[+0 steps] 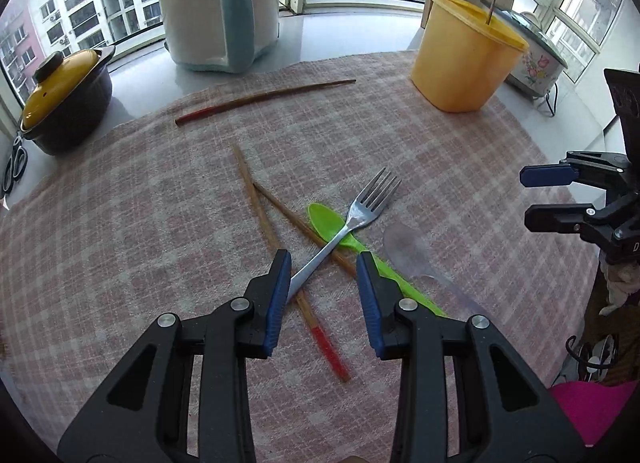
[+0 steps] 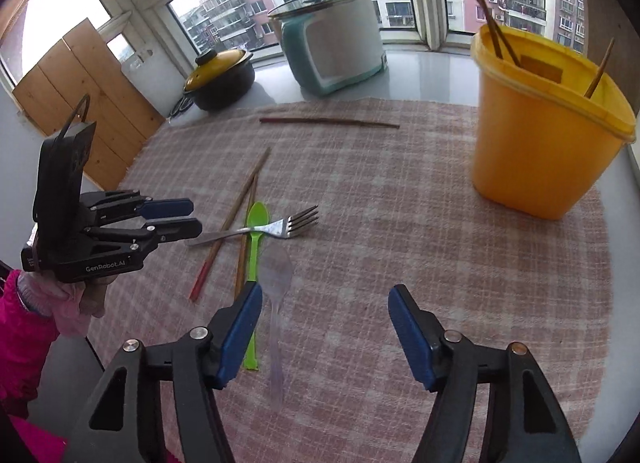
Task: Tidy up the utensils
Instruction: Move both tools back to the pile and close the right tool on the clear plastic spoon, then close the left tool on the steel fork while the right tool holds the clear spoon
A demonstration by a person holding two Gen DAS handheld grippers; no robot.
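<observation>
A metal fork point(image 1: 352, 223) point(image 2: 276, 227) lies across a green plastic spoon point(image 1: 328, 223) point(image 2: 255, 247) and two crossed brown chopsticks point(image 1: 260, 219) point(image 2: 236, 215) on the checked cloth. A clear plastic spoon point(image 1: 408, 251) point(image 2: 276, 275) lies beside them. Another chopstick point(image 1: 264, 97) point(image 2: 328, 121) lies farther back. A yellow bucket point(image 1: 464, 59) point(image 2: 536, 135) holds several chopsticks. My left gripper point(image 1: 324, 259) point(image 2: 192, 215) is open, its jaws either side of the fork handle. My right gripper point(image 2: 325, 295) point(image 1: 524, 195) is open and empty over the cloth.
A white and teal cooker point(image 1: 220, 11) point(image 2: 332, 47) and a dark pot with a yellow lid point(image 1: 64, 99) point(image 2: 220, 79) stand at the back by the window. Scissors point(image 1: 14, 167) lie at the left edge. A flowered pot point(image 1: 536, 63) stands behind the bucket.
</observation>
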